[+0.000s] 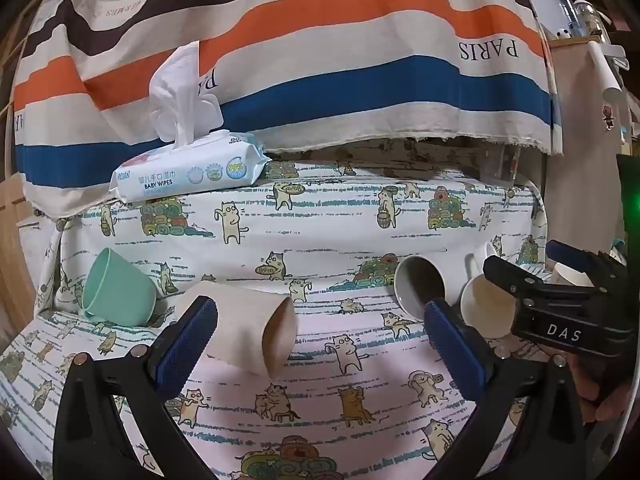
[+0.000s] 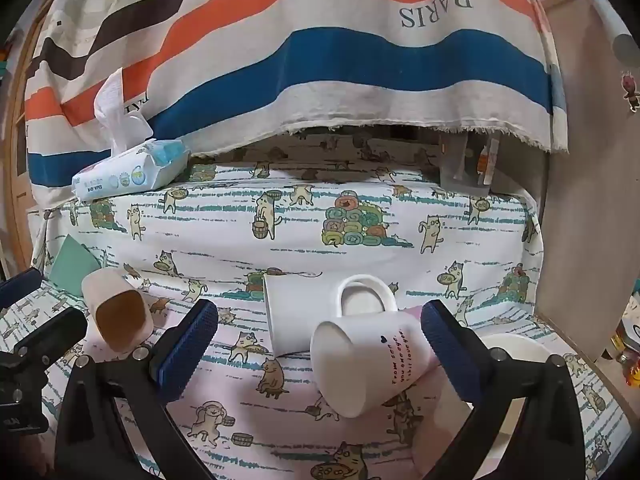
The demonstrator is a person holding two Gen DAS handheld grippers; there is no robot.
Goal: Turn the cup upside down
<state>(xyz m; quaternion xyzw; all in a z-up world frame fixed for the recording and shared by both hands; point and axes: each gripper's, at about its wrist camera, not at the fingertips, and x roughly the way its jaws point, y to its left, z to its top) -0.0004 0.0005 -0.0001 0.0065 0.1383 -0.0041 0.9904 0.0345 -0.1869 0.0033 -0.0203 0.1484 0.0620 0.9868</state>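
A beige paper cup (image 1: 248,328) lies on its side on the cat-print cloth, mouth toward me, just inside my left gripper's left finger. My left gripper (image 1: 320,340) is open and empty. A mint green cup (image 1: 120,288) lies tilted at the left. A white mug (image 1: 420,286) lies on its side at the right. In the right wrist view, a white mug with writing (image 2: 368,364) lies on its side between the fingers of my open right gripper (image 2: 320,344), leaning on another white mug (image 2: 304,312) with a handle. The paper cup (image 2: 118,316) lies at the left.
A pack of baby wipes (image 1: 188,172) sits on the raised back ledge under a striped hanging cloth (image 1: 320,60). A white bowl (image 2: 516,346) rests at the right. A wooden panel (image 2: 580,200) bounds the right side. The other gripper's body (image 1: 560,300) shows at right.
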